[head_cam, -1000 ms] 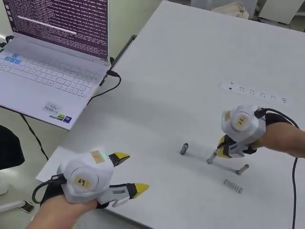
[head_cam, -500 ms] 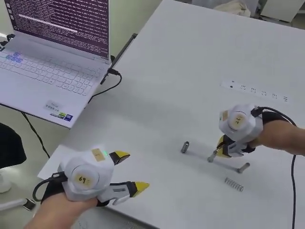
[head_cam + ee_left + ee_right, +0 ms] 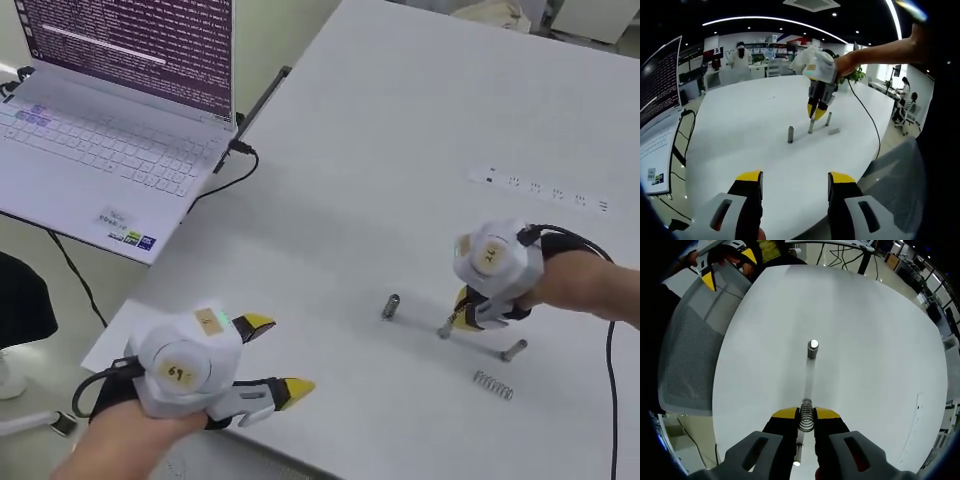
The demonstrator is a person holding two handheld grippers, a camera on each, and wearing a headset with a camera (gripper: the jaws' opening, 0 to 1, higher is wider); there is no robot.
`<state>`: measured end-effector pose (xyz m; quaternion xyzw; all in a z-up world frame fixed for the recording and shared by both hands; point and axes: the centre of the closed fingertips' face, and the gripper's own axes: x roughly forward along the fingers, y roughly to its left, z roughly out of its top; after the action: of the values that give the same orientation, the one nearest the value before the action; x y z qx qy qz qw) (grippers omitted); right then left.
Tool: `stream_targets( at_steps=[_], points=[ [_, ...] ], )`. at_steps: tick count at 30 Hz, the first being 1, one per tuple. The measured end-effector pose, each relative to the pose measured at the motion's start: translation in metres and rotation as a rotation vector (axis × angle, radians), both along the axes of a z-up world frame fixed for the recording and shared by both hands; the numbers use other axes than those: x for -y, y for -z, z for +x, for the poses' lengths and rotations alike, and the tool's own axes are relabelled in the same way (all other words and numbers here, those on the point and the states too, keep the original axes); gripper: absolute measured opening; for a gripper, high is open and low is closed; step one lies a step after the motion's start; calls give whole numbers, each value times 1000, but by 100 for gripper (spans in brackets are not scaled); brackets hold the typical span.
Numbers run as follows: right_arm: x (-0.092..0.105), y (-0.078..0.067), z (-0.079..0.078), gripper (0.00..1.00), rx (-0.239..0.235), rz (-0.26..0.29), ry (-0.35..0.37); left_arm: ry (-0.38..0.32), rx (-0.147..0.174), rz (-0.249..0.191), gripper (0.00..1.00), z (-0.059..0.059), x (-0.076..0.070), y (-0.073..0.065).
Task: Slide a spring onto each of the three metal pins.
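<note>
Spring (image 3: pixel 806 416) clamped in the right claw (image 3: pixel 806 414) seems lined up lengthwise with the middle pin (image 3: pixel 811 126) just beneath, while the open left claw (image 3: pixel 795 177) hovers by the tabletop's (image 3: pixel 400 150) near edge.

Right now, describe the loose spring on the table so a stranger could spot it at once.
On the white table, find the right gripper near the right side. Just nearer the person than it lies the loose spring, a small wire coil flat on its side. Nothing holds it, unlike the gripped spring in that gripper's jaws, and the pin beside it is smooth, not coiled.
</note>
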<state>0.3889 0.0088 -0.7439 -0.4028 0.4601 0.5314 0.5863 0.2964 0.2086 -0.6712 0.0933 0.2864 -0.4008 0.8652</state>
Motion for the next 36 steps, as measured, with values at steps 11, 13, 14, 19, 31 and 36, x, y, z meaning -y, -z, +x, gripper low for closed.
stream_targets(
  at_steps=[11, 13, 14, 19, 31, 36],
  points=[
    [-5, 5, -1, 9, -10, -13, -13, -4, -6, -1, 47, -1, -2, 2],
    [-5, 6, -1, 9, -12, -16, -14, -5, -6, -2, 47, -1, -2, 2],
    [-6, 7, -1, 9, -12, -18, -15, -6, -6, -1, 47, -1, -2, 1],
    [-5, 14, -1, 9, -18, -32, -28, -3, -6, -3, 47, -1, -1, 1],
    [-4, 29, -1, 9, -29, -48, -31, -8, -10, 2, 47, -1, -4, 2],
    [-4, 32, 0, 9, -33, -53, -38, -10, -13, 3, 46, 0, -4, 3]
  ],
)
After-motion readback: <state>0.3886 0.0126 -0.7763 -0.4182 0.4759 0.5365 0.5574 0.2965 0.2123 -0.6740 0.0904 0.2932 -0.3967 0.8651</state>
